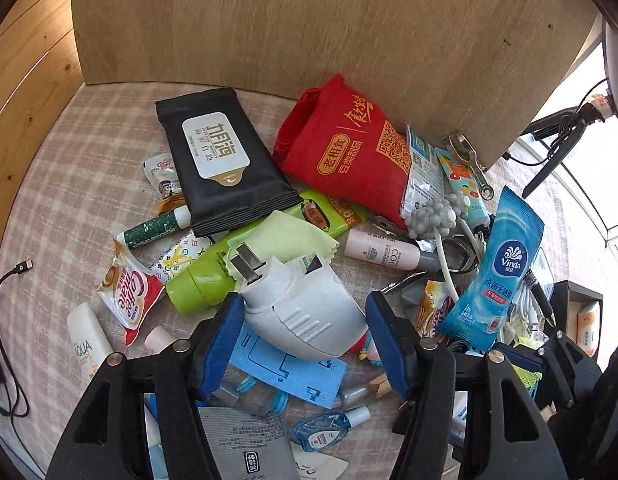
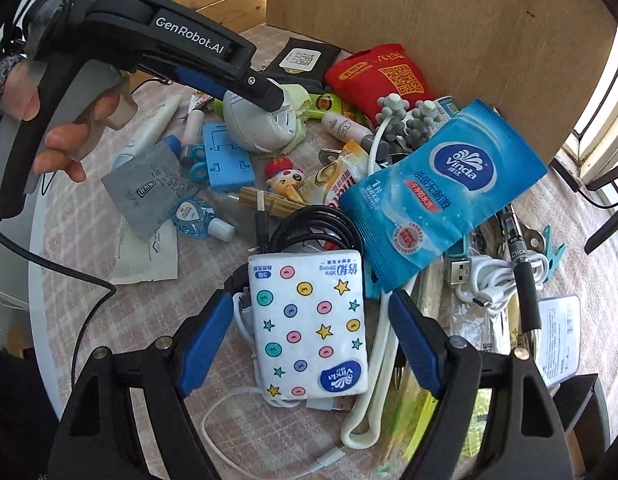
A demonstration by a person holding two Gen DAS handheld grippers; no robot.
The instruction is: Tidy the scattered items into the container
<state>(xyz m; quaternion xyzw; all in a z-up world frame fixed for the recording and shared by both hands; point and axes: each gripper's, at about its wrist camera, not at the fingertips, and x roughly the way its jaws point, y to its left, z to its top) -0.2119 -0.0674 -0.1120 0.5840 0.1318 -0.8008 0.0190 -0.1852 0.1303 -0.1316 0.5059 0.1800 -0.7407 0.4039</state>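
My left gripper (image 1: 305, 312) is open, its blue pads on either side of a white plug-in device (image 1: 305, 308) with metal prongs; one pad looks to touch it, the other stands a little off. The right wrist view shows the left gripper (image 2: 275, 106) down on that white device (image 2: 257, 124). My right gripper (image 2: 311, 314) is open around a white tissue pack with stars and dots (image 2: 309, 320), not touching it. A blue Vinda wipe sachet (image 2: 441, 188) lies just beyond. The black container (image 1: 581, 316) shows at the right edge.
Clutter covers the checked tablecloth (image 1: 69, 152): a black wipes pack (image 1: 223, 160), a red pouch (image 1: 349, 148), a green bottle (image 1: 213, 276), a blue Vinda sachet (image 1: 497, 272), white cables (image 2: 497, 280), a black cable coil (image 2: 317, 224), a pen (image 2: 525, 280). A wooden board (image 1: 309, 20) stands behind.
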